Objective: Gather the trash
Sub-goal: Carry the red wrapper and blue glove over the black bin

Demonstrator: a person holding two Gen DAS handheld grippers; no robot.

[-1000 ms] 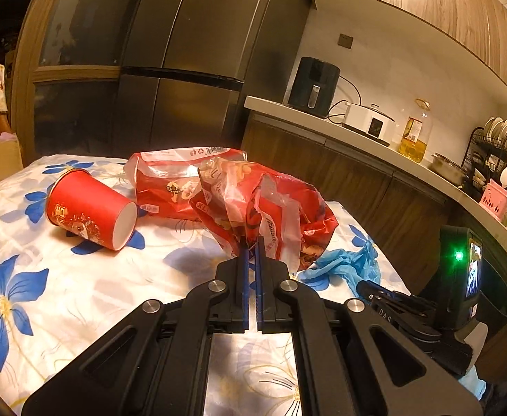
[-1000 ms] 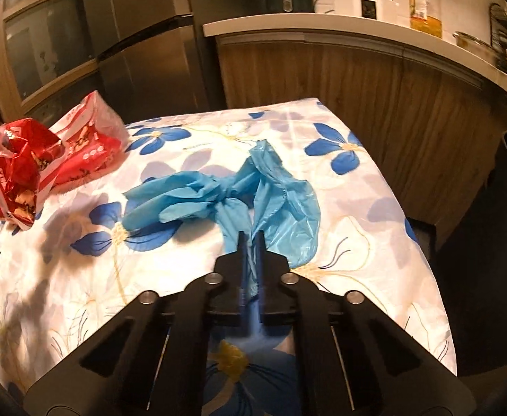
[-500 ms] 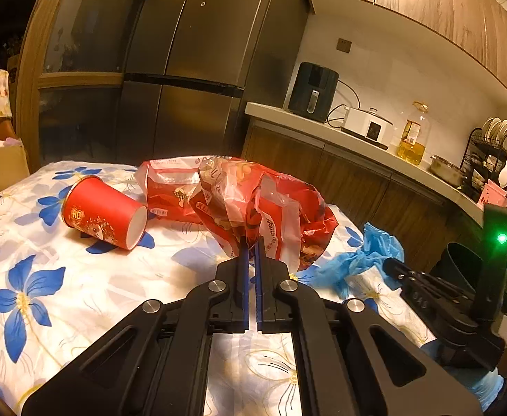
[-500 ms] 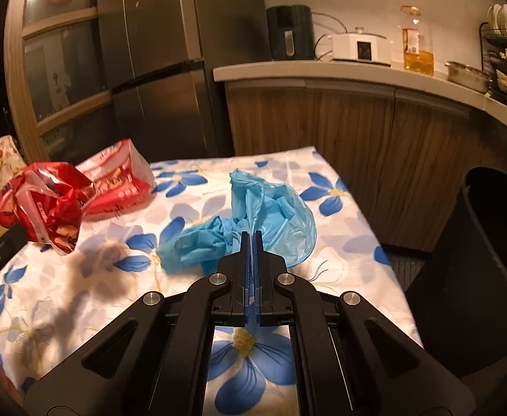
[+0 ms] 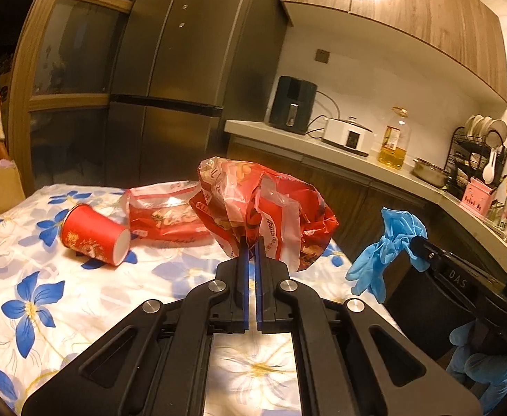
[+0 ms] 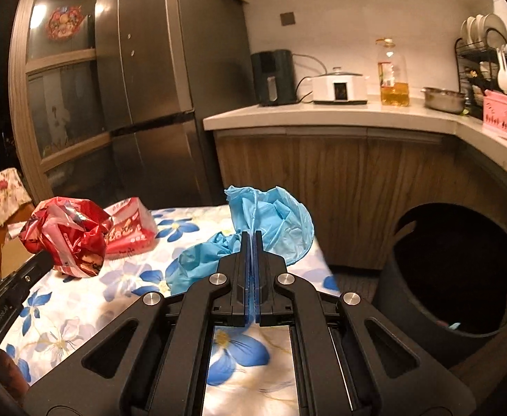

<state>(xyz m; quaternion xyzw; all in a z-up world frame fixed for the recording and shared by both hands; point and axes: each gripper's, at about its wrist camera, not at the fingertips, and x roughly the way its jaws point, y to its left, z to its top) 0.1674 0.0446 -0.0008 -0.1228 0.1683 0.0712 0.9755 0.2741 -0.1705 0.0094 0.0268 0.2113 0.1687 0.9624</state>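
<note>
Blue gloves (image 6: 253, 228), limp and light, hang from my right gripper (image 6: 252, 242); left gripper (image 5: 250, 246) pinches the crinkly red wrapper (image 5: 263, 211), jaws closed on both.

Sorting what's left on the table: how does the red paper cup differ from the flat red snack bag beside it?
The red paper cup is a rigid cone lying on its side, open mouth showing white; the flat red snack bag is soft plastic lying flat with clear patches. The cup lies nearer the left gripper's camera than the bag. Both are red, ungripped, resting on the floral tablecloth.
</note>
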